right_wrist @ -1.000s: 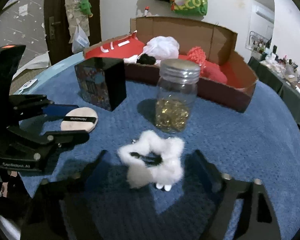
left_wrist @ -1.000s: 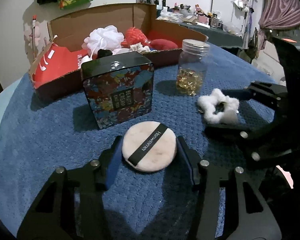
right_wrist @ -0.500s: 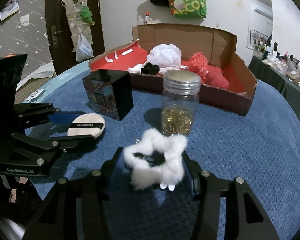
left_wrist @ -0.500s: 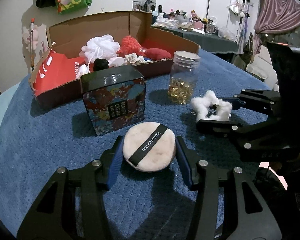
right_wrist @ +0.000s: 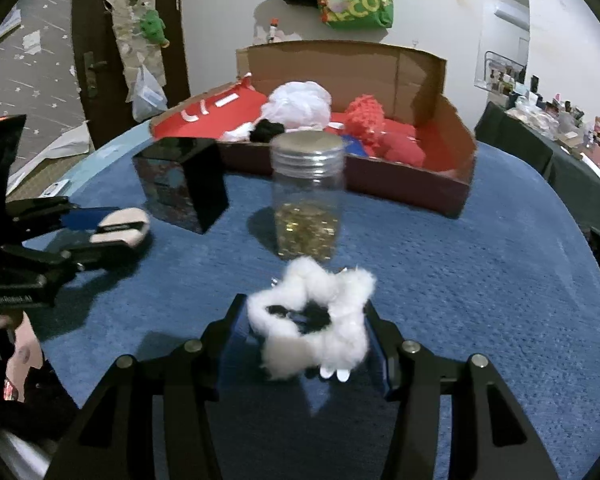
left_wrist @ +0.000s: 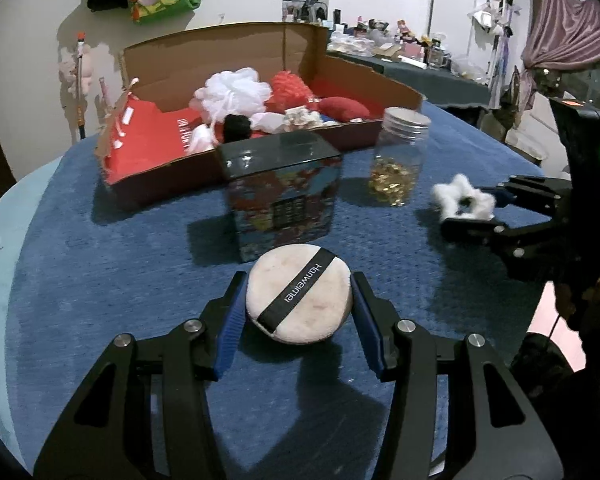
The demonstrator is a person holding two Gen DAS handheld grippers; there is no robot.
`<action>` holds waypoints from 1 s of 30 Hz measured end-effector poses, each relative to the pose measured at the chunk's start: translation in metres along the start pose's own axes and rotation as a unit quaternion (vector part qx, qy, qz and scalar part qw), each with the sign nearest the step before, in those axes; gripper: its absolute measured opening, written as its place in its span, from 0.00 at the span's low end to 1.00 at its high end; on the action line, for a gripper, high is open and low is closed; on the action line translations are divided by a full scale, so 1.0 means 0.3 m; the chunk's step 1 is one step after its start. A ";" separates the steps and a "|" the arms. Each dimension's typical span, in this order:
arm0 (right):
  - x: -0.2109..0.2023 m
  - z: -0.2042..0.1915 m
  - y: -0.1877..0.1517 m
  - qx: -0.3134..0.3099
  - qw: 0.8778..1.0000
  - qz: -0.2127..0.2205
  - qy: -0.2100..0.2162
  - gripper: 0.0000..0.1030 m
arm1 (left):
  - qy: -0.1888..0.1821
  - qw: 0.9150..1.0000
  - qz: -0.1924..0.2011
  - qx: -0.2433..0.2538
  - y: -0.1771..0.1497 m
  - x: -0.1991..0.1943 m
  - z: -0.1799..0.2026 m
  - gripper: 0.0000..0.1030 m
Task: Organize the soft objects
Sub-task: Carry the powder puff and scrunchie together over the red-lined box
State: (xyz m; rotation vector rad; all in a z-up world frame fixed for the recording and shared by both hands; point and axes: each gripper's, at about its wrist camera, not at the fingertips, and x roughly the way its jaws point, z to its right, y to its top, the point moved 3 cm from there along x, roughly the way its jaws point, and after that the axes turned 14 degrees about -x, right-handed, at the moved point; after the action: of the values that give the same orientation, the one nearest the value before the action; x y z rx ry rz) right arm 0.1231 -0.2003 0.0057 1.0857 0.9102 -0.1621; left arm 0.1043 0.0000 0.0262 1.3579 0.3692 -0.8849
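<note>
Two soft things in hand at once: round powder puff [left_wrist: 299,293] pinched between the blue pads of the left gripper [left_wrist: 299,312], jaws part-open and closed snugly on its rim, black strap across the top; fluffy white scrunchie [right_wrist: 312,322] caught between the fingers of the right gripper [right_wrist: 306,332], jaws part-closed on the fluff, with something dark at its centre. Both apparently raised just above the blue towel-like cloth [left_wrist: 100,280], though hard to tell whether quite clear of it. Beyond the puff, close ahead, a patterned black-lidded box [left_wrist: 284,196]; beyond the scrunchie, a clear jar with gold bits inside [right_wrist: 307,204]. Further back, touching neither, the open cardboard box [right_wrist: 452,184] with a white mesh sponge [right_wrist: 300,106], red knitted pieces and other soft items already inside — likely destination for both. Risks from here: thin puff gripped only by its edge, so liable to pivot or slip out on a quick swing; scrunchie compressible, held mostly by fluff, so apt to sag free; patterned box and jar directly in the two paths, so a low carry could knock the jar over — safer lifted well clear first. Grippers near each other too, so crossing paths over the carton could bump.
</note>
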 end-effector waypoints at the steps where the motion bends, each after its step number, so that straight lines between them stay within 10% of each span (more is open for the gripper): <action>1: 0.001 0.010 -0.003 0.002 1.000 -0.003 -0.002 0.54 | 0.003 1.000 0.000 -0.001 0.002 -0.002 -0.008 0.47; 30: 0.056 0.205 0.118 -0.021 0.997 -0.037 -0.060 0.54 | 0.052 0.998 -0.026 0.012 0.175 0.033 -0.214 0.47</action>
State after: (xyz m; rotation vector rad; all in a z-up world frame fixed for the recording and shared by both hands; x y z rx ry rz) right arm 0.1868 -0.2280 0.0279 0.9940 0.8434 -0.2658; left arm 0.1653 0.0552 0.0412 1.4263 0.4766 -0.8658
